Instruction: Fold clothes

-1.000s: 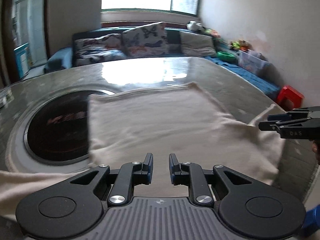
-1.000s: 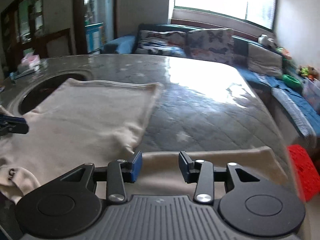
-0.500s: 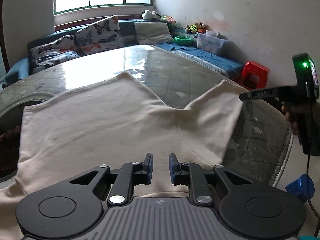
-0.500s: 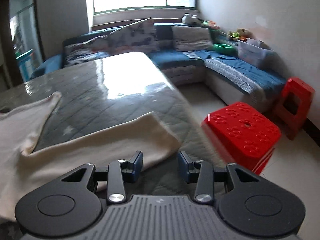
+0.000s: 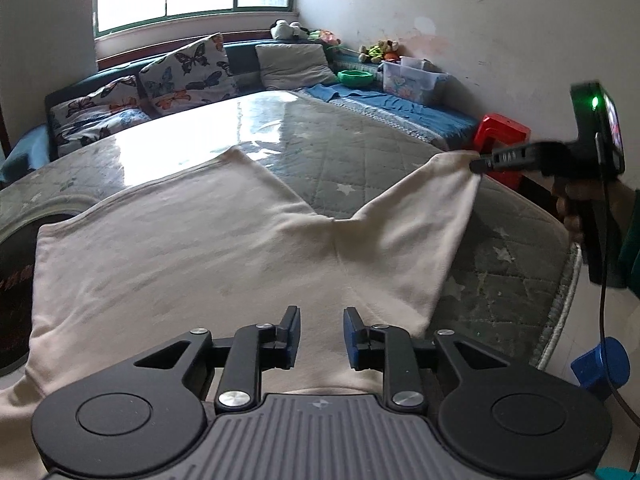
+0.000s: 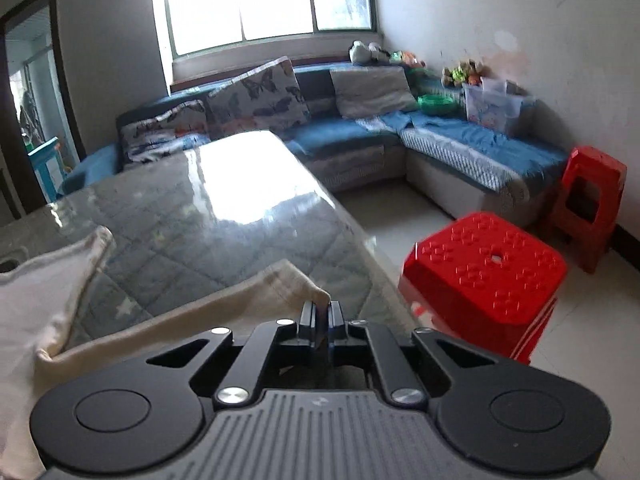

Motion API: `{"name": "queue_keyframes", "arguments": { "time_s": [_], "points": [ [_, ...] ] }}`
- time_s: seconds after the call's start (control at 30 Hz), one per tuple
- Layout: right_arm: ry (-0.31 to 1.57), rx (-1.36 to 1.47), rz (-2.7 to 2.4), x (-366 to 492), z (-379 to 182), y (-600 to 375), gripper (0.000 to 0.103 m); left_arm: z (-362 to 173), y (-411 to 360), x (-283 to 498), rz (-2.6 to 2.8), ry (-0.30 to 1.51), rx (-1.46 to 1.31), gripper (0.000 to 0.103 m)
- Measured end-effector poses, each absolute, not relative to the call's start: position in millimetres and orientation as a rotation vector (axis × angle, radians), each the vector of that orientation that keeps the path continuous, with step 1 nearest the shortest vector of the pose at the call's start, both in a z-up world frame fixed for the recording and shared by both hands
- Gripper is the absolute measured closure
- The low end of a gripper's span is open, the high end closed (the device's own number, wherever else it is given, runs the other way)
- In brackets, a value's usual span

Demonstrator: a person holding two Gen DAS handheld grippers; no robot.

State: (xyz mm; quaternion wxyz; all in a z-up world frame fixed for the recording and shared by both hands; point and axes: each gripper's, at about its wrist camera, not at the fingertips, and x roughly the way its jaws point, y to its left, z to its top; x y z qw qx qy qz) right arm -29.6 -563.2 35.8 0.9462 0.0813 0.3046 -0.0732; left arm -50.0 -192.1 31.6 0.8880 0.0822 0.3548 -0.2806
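Observation:
A cream long-sleeved top (image 5: 180,248) lies flat on the quilted table (image 5: 360,160), its right sleeve (image 5: 416,232) stretched toward the right edge. My left gripper (image 5: 322,330) is open and empty, hovering over the near part of the top. My right gripper (image 5: 478,166) is shut on the sleeve's cuff. In the right wrist view, the right gripper (image 6: 321,312) pinches the cuff (image 6: 296,284) between its closed jaws near the table's right edge (image 6: 360,248).
A dark round inset (image 5: 16,264) sits in the table at the left. A red stool (image 6: 484,276) stands right beside the table edge, a second one (image 6: 588,196) behind it. A blue sofa (image 6: 440,148) with cushions lines the back wall.
My right gripper has closed on the sleeve cuff; it was open before. Both views have swung rightward toward the sleeve. The cuff is lifted slightly off the table.

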Motion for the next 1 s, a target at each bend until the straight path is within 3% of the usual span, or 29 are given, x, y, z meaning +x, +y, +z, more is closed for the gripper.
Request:
{"name": "queue_keyframes", "arguments": {
  "time_s": [0.3,0.53,0.77,1.0],
  "points": [
    [0.57,0.162,-0.106,-37,58,-556,0.099,19,-206,-49,-0.606,0.748,0.201,0.074],
    [0.443,0.142,0.0,-56,115,-535,0.099,25,-197,-50,-0.595,0.726,0.174,0.068],
    [0.353,0.055,0.219,-71,172,-477,0.099,41,-149,-54,-0.492,0.674,0.105,0.063],
    [0.357,-0.032,0.473,-65,189,-387,0.099,46,-84,-62,-0.337,0.646,0.027,0.061]
  ]
}}
